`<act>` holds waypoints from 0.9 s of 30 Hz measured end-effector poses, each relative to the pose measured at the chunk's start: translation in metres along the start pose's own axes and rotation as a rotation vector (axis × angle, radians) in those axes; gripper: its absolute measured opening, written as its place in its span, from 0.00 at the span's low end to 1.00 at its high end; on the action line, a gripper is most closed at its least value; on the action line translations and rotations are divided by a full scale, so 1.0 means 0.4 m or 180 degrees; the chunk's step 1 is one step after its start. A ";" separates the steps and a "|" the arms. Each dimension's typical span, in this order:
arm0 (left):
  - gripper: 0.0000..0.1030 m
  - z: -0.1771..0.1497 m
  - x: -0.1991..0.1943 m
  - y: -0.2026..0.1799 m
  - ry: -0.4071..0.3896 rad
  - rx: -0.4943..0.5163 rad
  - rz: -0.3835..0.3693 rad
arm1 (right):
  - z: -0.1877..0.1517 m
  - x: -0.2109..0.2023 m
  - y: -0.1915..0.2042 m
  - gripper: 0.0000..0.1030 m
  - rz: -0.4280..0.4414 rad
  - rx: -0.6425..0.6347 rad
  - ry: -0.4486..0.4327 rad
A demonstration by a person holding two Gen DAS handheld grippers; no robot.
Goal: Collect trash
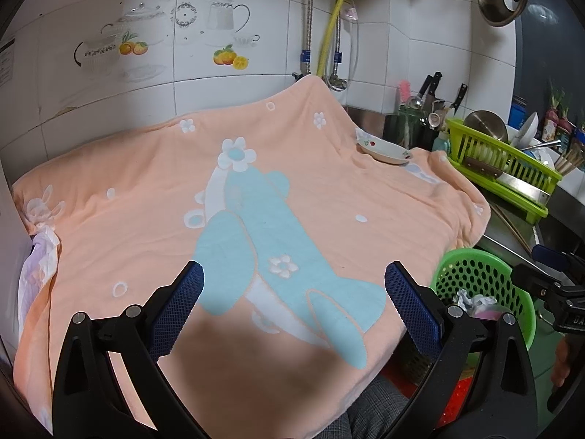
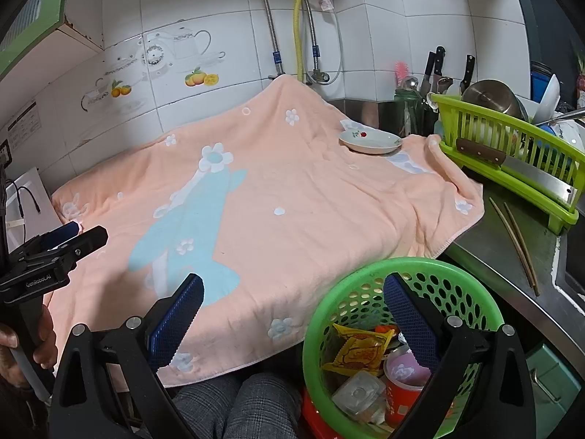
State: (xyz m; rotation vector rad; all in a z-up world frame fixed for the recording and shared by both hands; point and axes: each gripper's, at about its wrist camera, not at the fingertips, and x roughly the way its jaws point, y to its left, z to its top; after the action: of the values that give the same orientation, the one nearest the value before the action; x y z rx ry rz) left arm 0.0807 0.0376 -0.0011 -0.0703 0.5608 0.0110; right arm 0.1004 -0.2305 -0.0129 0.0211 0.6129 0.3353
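Note:
A round green perforated basket [image 2: 365, 274] sits off the front right edge of the counter; it also shows in the left wrist view [image 1: 475, 274]. It holds trash: a yellow snack wrapper [image 2: 360, 351], a red cup with a pink lid [image 2: 402, 384], a clear plastic lid [image 2: 358, 393] and crumpled paper [image 1: 471, 300]. My right gripper [image 2: 292, 314] is open and empty, its right finger over the basket. My left gripper [image 1: 292, 300] is open and empty above the peach towel [image 1: 256, 201].
A small floral plate [image 2: 369, 141] lies on the towel's far right corner. A lime dish rack [image 2: 512, 161] with pots and a cleaver stands right, chopsticks [image 2: 515, 241] on the steel counter beside it. Knives and utensils stand behind. Tiled wall with pipes at back.

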 end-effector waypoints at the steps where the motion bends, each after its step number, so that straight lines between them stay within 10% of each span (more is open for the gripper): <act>1: 0.95 0.000 0.000 0.001 -0.0001 -0.0001 0.0006 | 0.001 0.001 0.001 0.93 0.0003 -0.0003 0.0002; 27: 0.95 -0.008 0.004 0.008 0.0018 -0.0025 0.0030 | -0.005 0.017 0.027 0.93 0.0033 -0.0032 0.0035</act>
State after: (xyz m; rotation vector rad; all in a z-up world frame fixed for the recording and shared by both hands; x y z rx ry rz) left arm 0.0803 0.0405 -0.0050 -0.0755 0.5668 0.0222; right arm 0.1010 -0.2181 -0.0168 0.0127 0.6222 0.3486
